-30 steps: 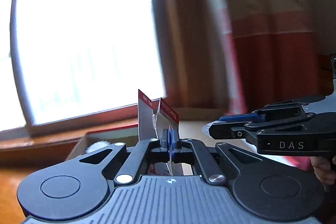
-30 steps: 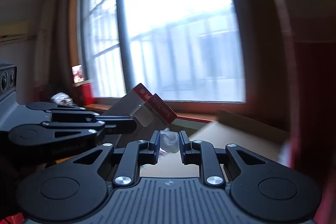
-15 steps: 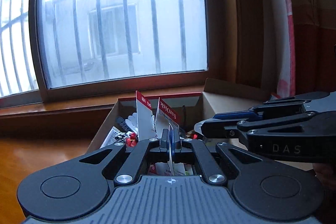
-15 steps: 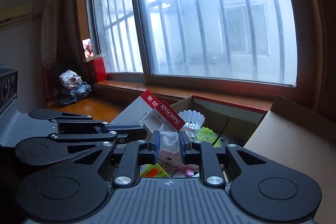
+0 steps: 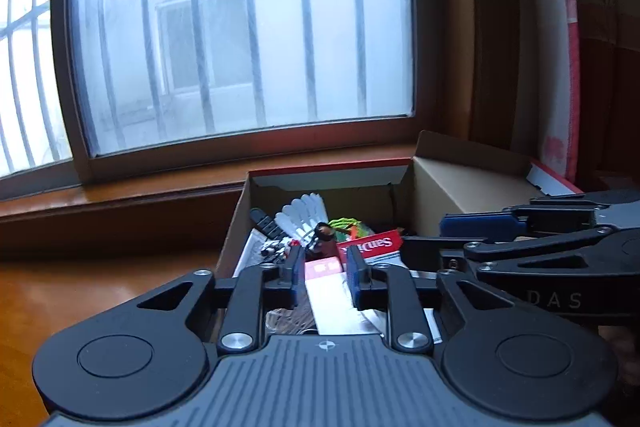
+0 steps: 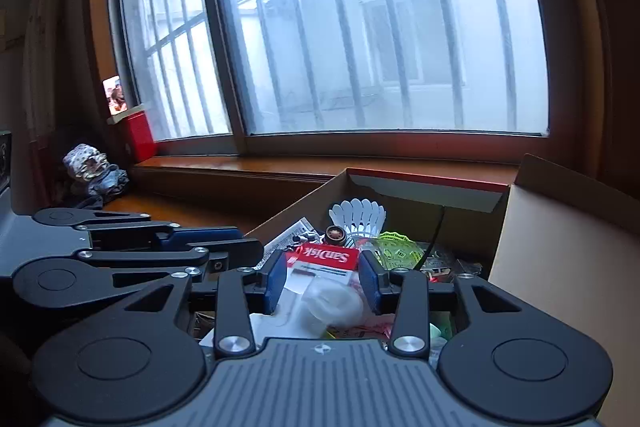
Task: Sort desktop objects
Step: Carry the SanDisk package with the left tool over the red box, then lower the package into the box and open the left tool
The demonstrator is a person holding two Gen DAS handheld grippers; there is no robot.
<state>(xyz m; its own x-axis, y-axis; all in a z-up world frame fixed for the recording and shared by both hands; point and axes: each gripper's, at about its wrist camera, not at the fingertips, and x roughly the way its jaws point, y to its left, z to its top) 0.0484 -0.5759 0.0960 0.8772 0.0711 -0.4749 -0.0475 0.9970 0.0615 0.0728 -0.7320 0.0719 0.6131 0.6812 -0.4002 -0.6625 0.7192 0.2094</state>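
Both your left gripper point(image 5: 323, 277) and right gripper point(image 6: 322, 281) are opening over the brown cardboard box point(image 5: 234, 227), dropping the red-and-white SanDisk card pack point(image 6: 325, 261) and the small white lump point(image 6: 334, 303) near its front edge, so pulling back low could snag them out.

wrist views, close, sharing box point(image 5: 440, 183) (window-facing)

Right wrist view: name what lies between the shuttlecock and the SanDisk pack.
A small round brown object sits between the shuttlecock and the SanDisk pack, seen in the right wrist view.
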